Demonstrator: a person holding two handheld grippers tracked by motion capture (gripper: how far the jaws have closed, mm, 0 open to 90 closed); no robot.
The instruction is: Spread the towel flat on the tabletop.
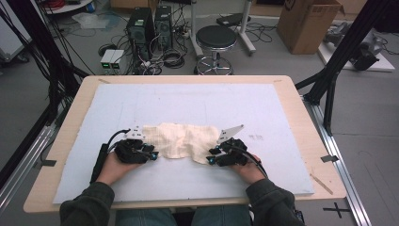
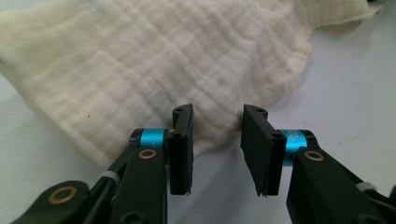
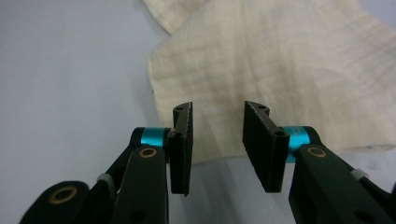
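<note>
The cloth is cream and crinkly. It lies a bit bunched up on the pale blue mat that covers the table, just below the middle of the high view.

At the left end of the cloth is the left hand-held gripper, held in the person's left hand. In the left gripper view its 2 black jaws stand apart, open, with the near edge of the cloth in the gap between them. The pads do not press on the cloth.

At the right end of the cloth is the right hand-held gripper, held in the right hand. In the right gripper view its 2 jaws also stand apart, open, and the cloth edge lies in the gap, not squeezed.

Behind the table, at the top of the high view, a round black stool stands on the floor, and a brown cardboard box sits at the upper right.
</note>
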